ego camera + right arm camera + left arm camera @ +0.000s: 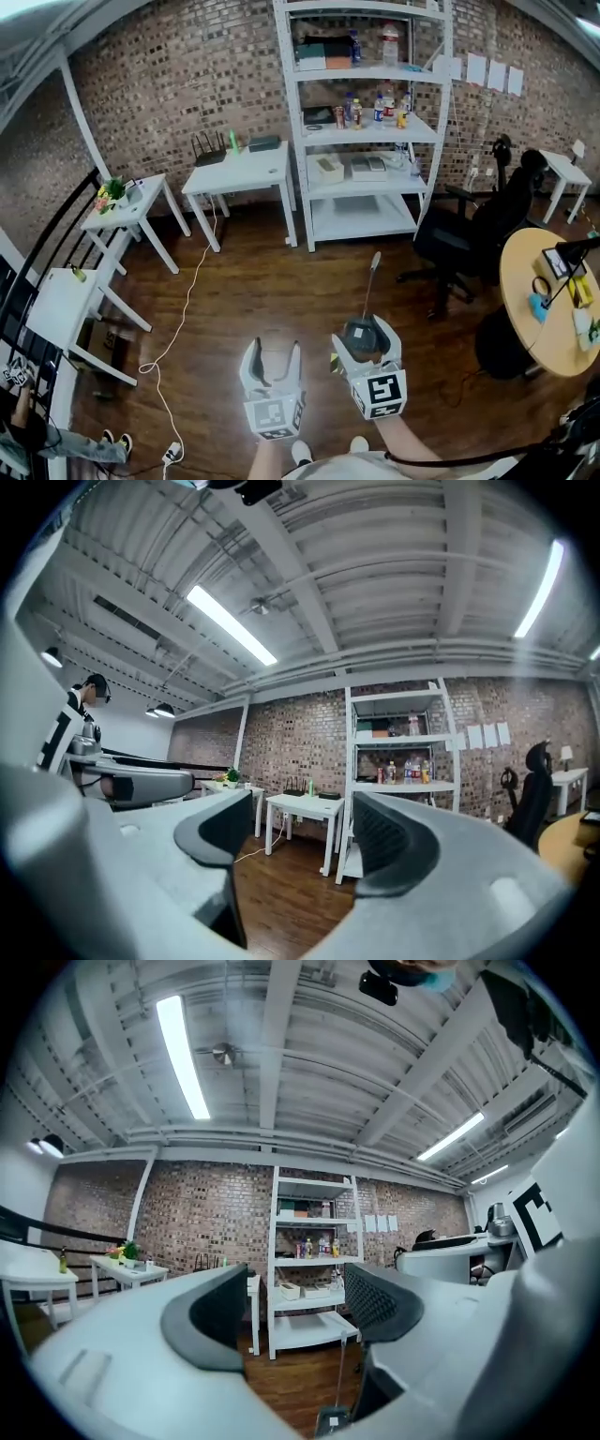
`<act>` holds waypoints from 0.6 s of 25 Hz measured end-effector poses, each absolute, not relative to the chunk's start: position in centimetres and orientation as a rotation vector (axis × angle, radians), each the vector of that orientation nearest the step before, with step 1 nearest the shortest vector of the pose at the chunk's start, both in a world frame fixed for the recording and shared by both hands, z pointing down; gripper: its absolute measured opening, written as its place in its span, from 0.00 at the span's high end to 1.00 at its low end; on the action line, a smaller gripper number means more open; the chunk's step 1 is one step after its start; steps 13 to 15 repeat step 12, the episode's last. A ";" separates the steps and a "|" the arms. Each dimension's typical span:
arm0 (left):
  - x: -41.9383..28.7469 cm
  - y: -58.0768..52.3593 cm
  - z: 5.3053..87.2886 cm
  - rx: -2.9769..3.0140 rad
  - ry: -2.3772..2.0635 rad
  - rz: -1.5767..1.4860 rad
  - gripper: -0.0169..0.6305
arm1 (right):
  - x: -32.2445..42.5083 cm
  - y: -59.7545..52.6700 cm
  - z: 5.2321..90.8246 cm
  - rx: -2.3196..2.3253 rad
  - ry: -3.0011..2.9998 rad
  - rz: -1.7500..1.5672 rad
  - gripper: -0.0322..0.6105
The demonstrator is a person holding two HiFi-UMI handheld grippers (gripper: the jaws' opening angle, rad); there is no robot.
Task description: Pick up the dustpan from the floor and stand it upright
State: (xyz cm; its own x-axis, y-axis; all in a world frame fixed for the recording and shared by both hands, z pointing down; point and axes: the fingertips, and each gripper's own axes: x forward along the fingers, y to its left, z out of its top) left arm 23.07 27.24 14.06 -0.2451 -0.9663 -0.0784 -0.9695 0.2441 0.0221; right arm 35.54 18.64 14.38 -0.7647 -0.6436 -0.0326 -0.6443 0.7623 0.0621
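1. Gripper state. My left gripper point(274, 349) has its jaws wide apart with nothing between them. My right gripper point(298, 841) is the same, with only room and floor visible between its pads. Both point forward and are held above the floor.

2. Task object. The dark grey plastic dustpan with its long thin pale handle point(360, 337) lies flat on the brown wooden floor point(281, 281). The handle points toward the white metal shelving unit point(361, 220). In the head view the pan appears between my right gripper's jaws, but this is line of sight only, since the right gripper view shows no pan.

3. Hazards.
- That overlap could lead me to close too high and grasp air.
- A grip on the thin handle probably leaves the pan end heavy, so it may swing or twist.
- Pushing on the pan could slide it along the smooth boards.
- Once stood up with no support, the dustpan is likely to topple.
- The black office chair point(469, 234) is near the dustpan, and a swung handle could strike it.

4. Containers.
- I cannot tell whether the pan holds any debris.
- The shelving carries assorted bottles point(380, 108) and shallow white trays point(330, 169) whose contents I cannot see.
- The round wooden counter point(525, 281) carries small items too small to identify.
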 end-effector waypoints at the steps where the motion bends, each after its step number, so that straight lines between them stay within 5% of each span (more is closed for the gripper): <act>1: 22.5 27.5 14.0 -1.901 2.441 0.094 0.46 | 34.9 18.9 14.3 -1.077 2.949 0.098 0.45; 15: 22.4 27.5 15.6 -1.963 2.407 0.144 0.47 | 35.1 18.7 14.6 -1.134 2.917 0.158 0.45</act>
